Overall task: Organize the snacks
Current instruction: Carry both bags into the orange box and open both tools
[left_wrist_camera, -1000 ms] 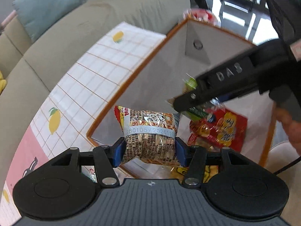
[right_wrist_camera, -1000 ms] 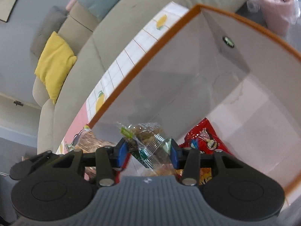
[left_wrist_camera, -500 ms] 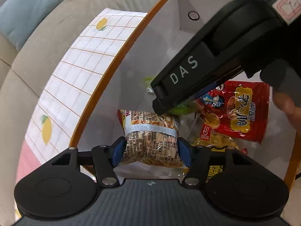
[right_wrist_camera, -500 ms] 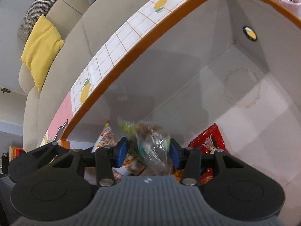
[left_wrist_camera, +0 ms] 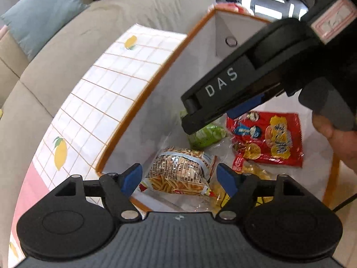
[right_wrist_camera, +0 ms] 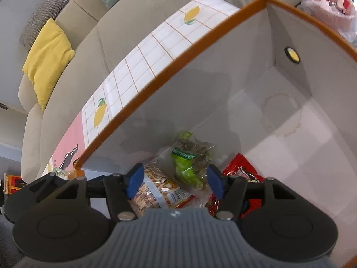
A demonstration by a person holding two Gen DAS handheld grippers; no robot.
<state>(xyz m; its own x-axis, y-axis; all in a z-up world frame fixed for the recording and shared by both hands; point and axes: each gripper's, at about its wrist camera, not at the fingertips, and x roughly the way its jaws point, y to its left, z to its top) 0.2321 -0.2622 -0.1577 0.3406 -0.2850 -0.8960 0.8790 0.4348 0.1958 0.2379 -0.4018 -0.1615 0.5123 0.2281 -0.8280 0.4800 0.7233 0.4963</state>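
Note:
An orange-rimmed white box [left_wrist_camera: 142, 105] [right_wrist_camera: 169, 80] holds several snacks. My left gripper [left_wrist_camera: 179, 177] is open above a clear pack of stick snacks [left_wrist_camera: 180, 170] that lies on the box floor. My right gripper [right_wrist_camera: 175, 179] is open above a green-labelled clear packet [right_wrist_camera: 189, 158] lying in the box; the right gripper also crosses the left wrist view [left_wrist_camera: 236, 93]. A red snack bag [left_wrist_camera: 272, 138] [right_wrist_camera: 243, 167] lies to the right. The stick snack pack also shows in the right wrist view [right_wrist_camera: 156, 192].
The box stands on a lemon-print checked cloth [left_wrist_camera: 100, 96] [right_wrist_camera: 156, 51] beside a beige sofa [left_wrist_camera: 55, 55] with a blue cushion [left_wrist_camera: 40, 20] and a yellow cushion [right_wrist_camera: 46, 60]. A pink bag of items [right_wrist_camera: 330, 2] sits beyond the box's far corner.
Both grippers have opened and let their packs go. The stick snack pack and the green packet now lie in the box, and both grippers have pulled back a little.

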